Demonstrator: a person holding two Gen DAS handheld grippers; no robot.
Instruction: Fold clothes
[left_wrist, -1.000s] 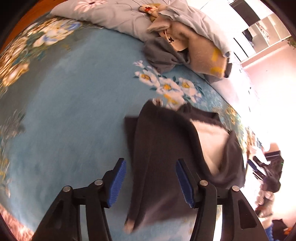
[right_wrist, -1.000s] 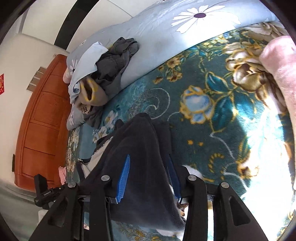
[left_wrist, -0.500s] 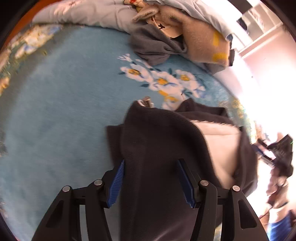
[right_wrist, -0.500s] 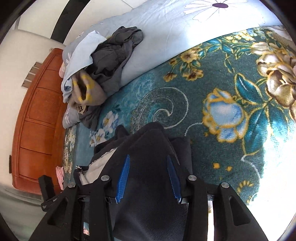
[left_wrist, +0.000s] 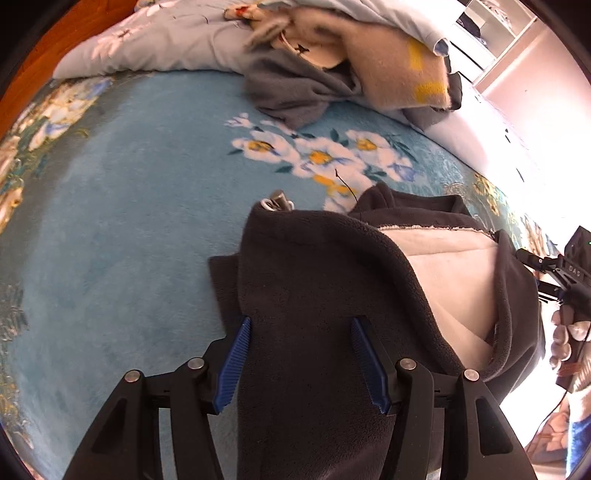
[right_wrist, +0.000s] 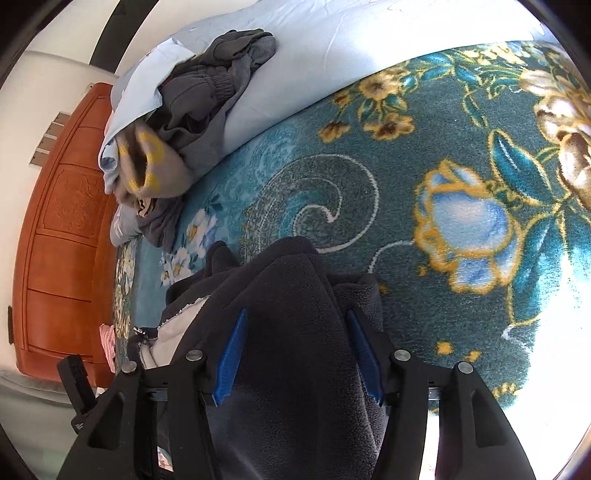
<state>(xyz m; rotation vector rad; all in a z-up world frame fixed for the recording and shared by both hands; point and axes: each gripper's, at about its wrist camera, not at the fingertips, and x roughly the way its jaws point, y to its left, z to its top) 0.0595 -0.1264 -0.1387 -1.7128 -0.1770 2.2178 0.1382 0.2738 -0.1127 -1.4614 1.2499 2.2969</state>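
A dark grey fleece garment (left_wrist: 325, 280) with a white lining (left_wrist: 447, 266) lies on the blue floral blanket (left_wrist: 122, 206). My left gripper (left_wrist: 301, 360) is open, its blue pads on either side of a fold of the fleece. A metal zipper pull (left_wrist: 277, 203) shows at the garment's far edge. In the right wrist view the same garment (right_wrist: 291, 295) runs between the spread blue pads of my right gripper (right_wrist: 297, 356), which is open. The other gripper and the hand holding it (left_wrist: 565, 295) show at the right edge of the left wrist view.
A heap of unfolded clothes (left_wrist: 354, 62), grey, beige and light blue, lies at the far side of the bed, also in the right wrist view (right_wrist: 192, 107). A pale blue quilt (right_wrist: 332, 48) lies behind it. An orange wooden headboard (right_wrist: 62, 236) stands at the left.
Both grippers have moved forward over the dark garment, so the fleece now fills the gap between each pair of pads. The garment's fold has shifted toward the clothes heap.
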